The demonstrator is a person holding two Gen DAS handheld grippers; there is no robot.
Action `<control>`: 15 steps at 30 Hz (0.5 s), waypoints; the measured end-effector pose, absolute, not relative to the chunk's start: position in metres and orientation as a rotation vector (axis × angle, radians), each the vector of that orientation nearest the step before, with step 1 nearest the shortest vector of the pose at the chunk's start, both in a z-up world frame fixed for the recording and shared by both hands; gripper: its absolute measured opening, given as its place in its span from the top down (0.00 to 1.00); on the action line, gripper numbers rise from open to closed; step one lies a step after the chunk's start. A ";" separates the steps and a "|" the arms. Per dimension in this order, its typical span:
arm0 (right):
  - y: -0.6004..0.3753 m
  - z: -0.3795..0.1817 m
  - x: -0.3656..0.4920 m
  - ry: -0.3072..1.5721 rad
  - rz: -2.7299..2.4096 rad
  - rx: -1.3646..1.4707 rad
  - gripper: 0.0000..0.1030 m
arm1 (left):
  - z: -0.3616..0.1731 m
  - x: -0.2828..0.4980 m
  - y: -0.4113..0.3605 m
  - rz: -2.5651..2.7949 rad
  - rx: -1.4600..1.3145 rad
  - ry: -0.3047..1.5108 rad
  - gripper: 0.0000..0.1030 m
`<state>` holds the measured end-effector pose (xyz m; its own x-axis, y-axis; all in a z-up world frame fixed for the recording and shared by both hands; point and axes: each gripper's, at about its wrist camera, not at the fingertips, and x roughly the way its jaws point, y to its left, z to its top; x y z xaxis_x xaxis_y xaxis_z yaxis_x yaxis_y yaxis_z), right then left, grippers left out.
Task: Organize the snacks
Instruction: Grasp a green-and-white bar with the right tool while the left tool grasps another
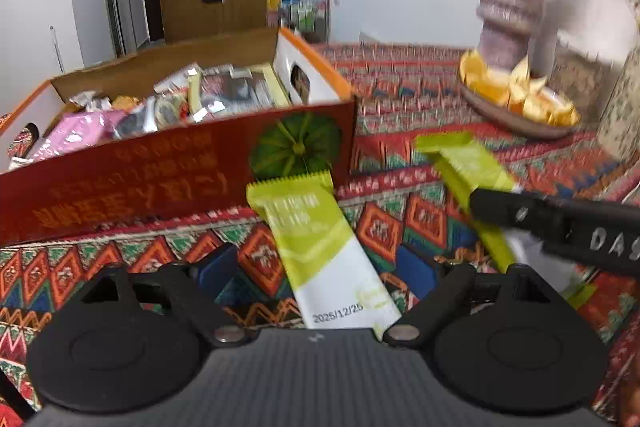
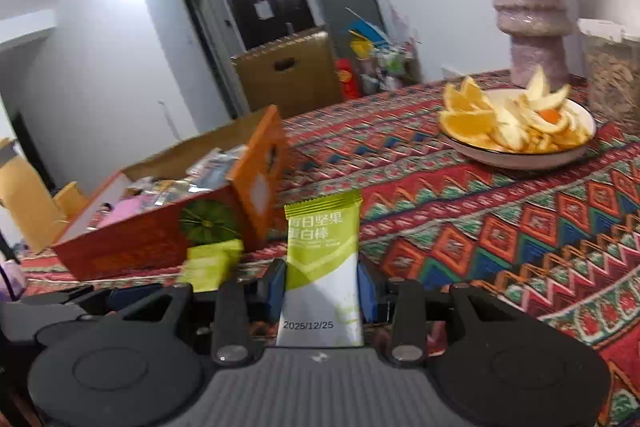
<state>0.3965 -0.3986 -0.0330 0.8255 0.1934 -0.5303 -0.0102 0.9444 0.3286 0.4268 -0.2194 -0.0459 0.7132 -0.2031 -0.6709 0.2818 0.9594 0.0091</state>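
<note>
Snack bar clamped between right jaws.

I read 2025/12/25 on the white end of each green snack bar packet, 每日坚果蛋白棒 on its green part, DAS on the black gripper finger

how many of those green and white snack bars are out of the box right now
2: one lies on the tablecloth between the left gripper's open fingers; one is clamped in the right gripper. The snack box may hide more.
</note>
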 end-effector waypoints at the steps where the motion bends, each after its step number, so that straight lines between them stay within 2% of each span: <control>1: -0.402 -0.033 0.397 0.593 0.107 0.329 0.64 | -0.047 0.426 -0.221 -0.257 0.119 0.712 0.27; 2: -0.403 -0.034 0.396 0.593 0.110 0.335 0.64 | -0.047 0.425 -0.222 -0.256 0.123 0.696 0.33; 4: -0.405 -0.035 0.397 0.601 0.112 0.338 0.64 | -0.044 0.422 -0.222 -0.273 0.127 0.688 0.59; 5: -0.404 -0.035 0.398 0.607 0.110 0.334 0.64 | -0.043 0.420 -0.223 -0.276 0.142 0.689 0.62; 9: -0.402 -0.039 0.400 0.626 0.108 0.325 0.64 | -0.031 0.403 -0.209 -0.269 0.149 0.688 0.64; 15: -0.400 -0.042 0.403 0.642 0.107 0.309 0.64 | 0.001 0.350 -0.148 -0.211 0.062 0.637 0.64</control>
<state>0.4027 -0.3995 -0.0423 0.7970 0.1928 -0.5723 -0.0030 0.9489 0.3156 0.3502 -0.1481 0.0005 0.7833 -0.1760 -0.5962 0.2141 0.9768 -0.0070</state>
